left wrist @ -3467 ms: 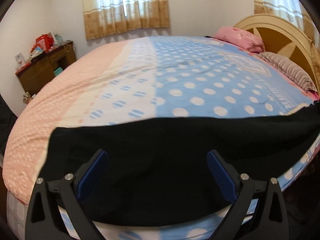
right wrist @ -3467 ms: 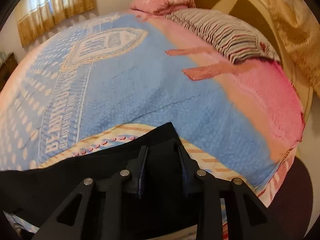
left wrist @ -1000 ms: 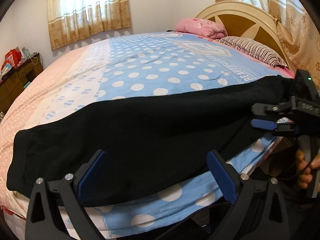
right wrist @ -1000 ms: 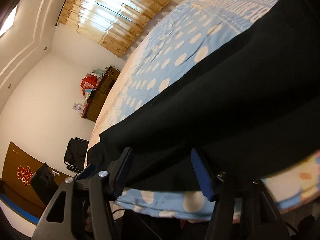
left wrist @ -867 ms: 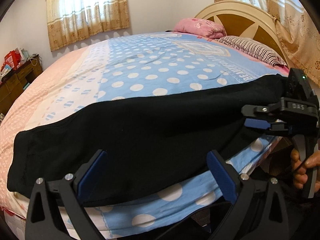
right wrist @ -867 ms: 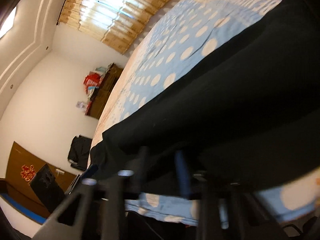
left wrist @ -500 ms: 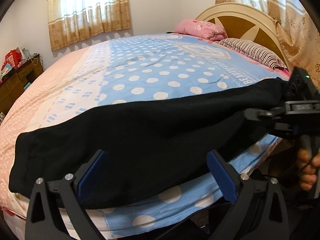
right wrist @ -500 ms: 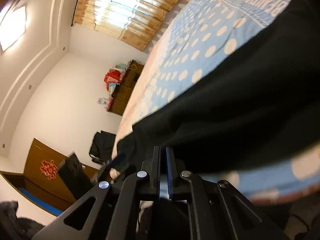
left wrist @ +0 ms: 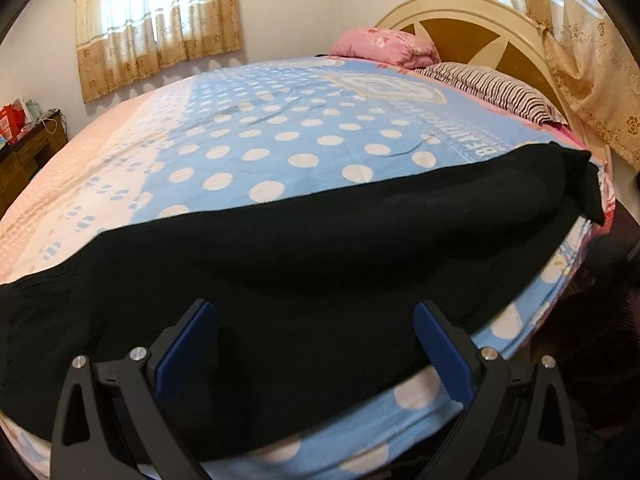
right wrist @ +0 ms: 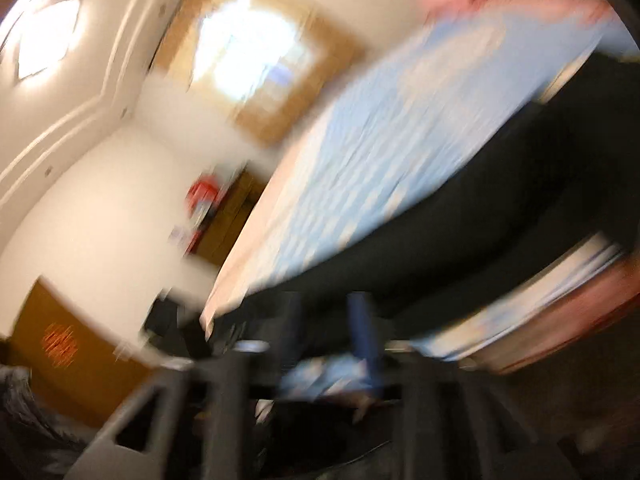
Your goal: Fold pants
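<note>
Left claw (left wrist: pixel 312 344) is hovering wide open over black pants (left wrist: pixel 320 240) lying in a long band along the bed's (left wrist: pixel 280 140) near edge, from 9 to 2 o'clock. Right claw (right wrist: pixel 324 332), jaws just reopened with nothing between them, is blurring; the loose end flap at 2 o'clock risks slipping off the edge.
</note>
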